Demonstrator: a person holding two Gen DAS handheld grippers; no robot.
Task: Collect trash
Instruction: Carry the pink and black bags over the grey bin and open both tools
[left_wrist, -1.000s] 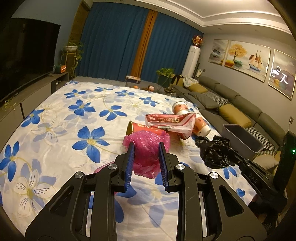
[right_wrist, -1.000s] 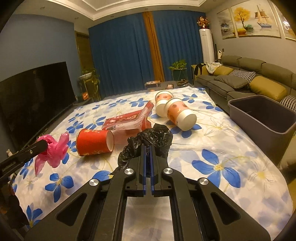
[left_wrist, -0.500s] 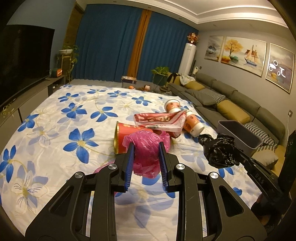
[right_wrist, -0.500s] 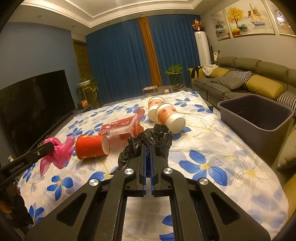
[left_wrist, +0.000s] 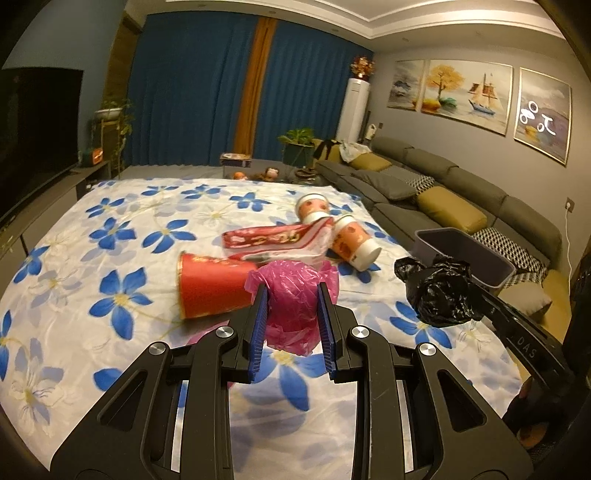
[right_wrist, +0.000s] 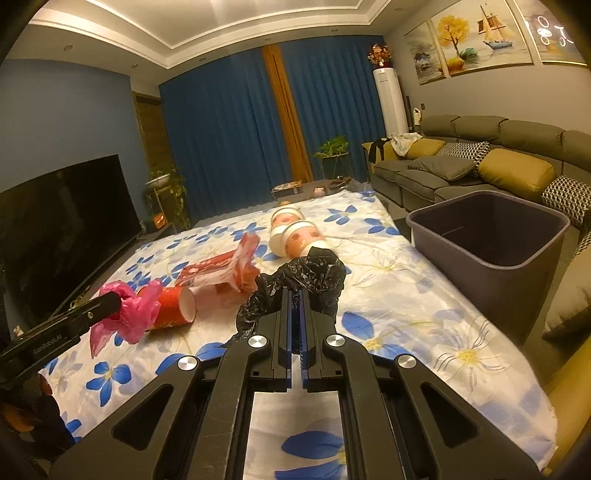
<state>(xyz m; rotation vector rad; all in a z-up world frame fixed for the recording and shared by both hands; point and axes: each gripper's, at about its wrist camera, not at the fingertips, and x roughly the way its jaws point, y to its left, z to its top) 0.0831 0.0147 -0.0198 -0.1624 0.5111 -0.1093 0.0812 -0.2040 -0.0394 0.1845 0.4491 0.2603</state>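
The pink plastic bag (left_wrist: 295, 306) hides the near rim of the red paper cup (left_wrist: 210, 284), and its lower tail hangs out of sight behind the left claw (left_wrist: 291, 314). The black plastic bag (right_wrist: 303, 280) covers the base of the nearer of the two instant-noodle cups (right_wrist: 295, 238); the one behind it shows only its top. Print on the red snack wrapper (right_wrist: 225, 271) is too blurred to read. The bottom of the grey bin (right_wrist: 491, 236) is dark, and I cannot tell what lies inside.

The grey bin stands at the right edge of the surface under the flowered sheet (right_wrist: 406, 306), with the sofa (right_wrist: 480, 162) beyond it. Between the bin and the black plastic bag the sheet is bare, an open strip. Left of the bin, across the sheet, the red paper cup lies on its side, the wrapper just behind it, the noodle cups farther back toward the curtains.

The left claw is clenched on the pink plastic bag, its blue pads pressing either side, the bag lifted off the sheet, far left of the bin. The right claw (right_wrist: 295, 306) is clamped nearly closed on the black plastic bag, which bulges past its tips, nearer the bin but short of its rim.
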